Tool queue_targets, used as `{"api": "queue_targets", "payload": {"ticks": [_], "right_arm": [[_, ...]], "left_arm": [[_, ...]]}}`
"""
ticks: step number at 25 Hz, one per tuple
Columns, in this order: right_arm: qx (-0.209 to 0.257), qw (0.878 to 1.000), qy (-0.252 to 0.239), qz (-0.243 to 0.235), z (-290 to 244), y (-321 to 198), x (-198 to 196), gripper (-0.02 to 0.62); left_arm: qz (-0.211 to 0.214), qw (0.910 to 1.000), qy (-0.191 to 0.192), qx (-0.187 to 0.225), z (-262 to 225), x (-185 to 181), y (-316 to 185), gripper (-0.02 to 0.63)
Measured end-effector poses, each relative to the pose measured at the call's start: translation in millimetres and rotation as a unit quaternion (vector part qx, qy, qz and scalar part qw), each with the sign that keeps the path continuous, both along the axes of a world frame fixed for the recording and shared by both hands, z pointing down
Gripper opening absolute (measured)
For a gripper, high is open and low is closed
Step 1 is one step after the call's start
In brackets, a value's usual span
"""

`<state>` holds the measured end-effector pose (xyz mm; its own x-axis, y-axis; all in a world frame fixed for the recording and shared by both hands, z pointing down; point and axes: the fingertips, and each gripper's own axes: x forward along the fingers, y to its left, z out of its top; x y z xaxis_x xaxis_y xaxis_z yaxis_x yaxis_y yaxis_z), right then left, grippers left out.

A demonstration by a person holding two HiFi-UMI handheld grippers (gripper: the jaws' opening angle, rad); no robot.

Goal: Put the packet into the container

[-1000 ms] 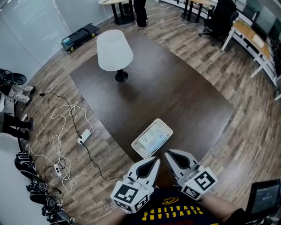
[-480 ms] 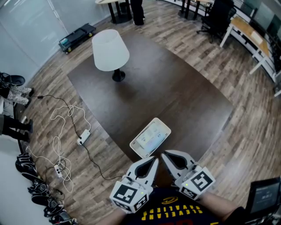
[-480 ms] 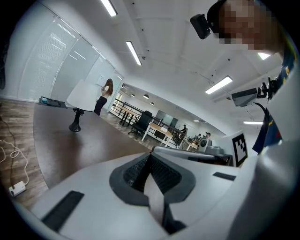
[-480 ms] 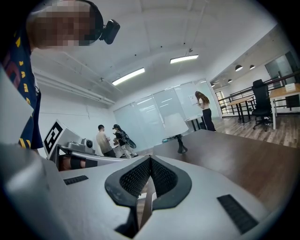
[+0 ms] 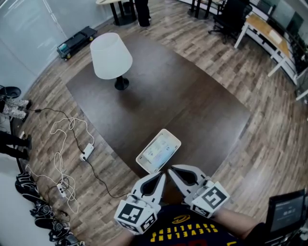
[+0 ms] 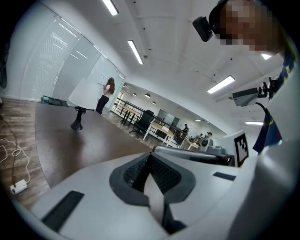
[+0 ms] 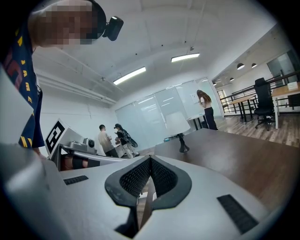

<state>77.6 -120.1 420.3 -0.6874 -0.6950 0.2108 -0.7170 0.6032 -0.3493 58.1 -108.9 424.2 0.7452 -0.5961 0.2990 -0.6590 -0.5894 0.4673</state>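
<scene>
A white rectangular container [image 5: 142, 164] stands near the front edge of the dark brown table [image 5: 192, 101]. A pale packet [image 5: 159, 150] with faint bluish print lies flat inside it. My left gripper [image 5: 162, 175] and right gripper [image 5: 170, 169] hover side by side just short of the container's near end, tips almost touching each other. Both are shut with nothing between the pads. In the left gripper view the left gripper [image 6: 150, 157] has its ribbed pads pressed together. The right gripper [image 7: 150, 162] shows the same in the right gripper view.
A white lamp [image 5: 110, 56] stands at the table's far left. White cables and a power strip [image 5: 86, 153] lie on the wooden floor at the left. Desks and office chairs [image 5: 231, 14] fill the far right, a dark screen [image 5: 286, 211] sits at the lower right, and people [image 7: 108, 140] stand far off.
Both grippers and the container keep their places relative to each other. The head view has swung a little, so the table and lamp now sit further left.
</scene>
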Motion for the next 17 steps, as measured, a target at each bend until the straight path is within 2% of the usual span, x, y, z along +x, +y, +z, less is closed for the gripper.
{"api": "queue_targets", "payload": {"ticks": [11, 17], "right_arm": [[0.001, 1.000, 0.004, -0.006, 9, -13, -11, 0.011], [0.004, 1.000, -0.001, -0.007, -9, -6, -13, 0.011]], "left_arm": [[-0.009, 0.9999, -0.006, -0.007, 7, -11, -14, 0.000], [-0.019, 0.9996, -0.011, -0.016, -4, -18, -3, 0.000]]}}
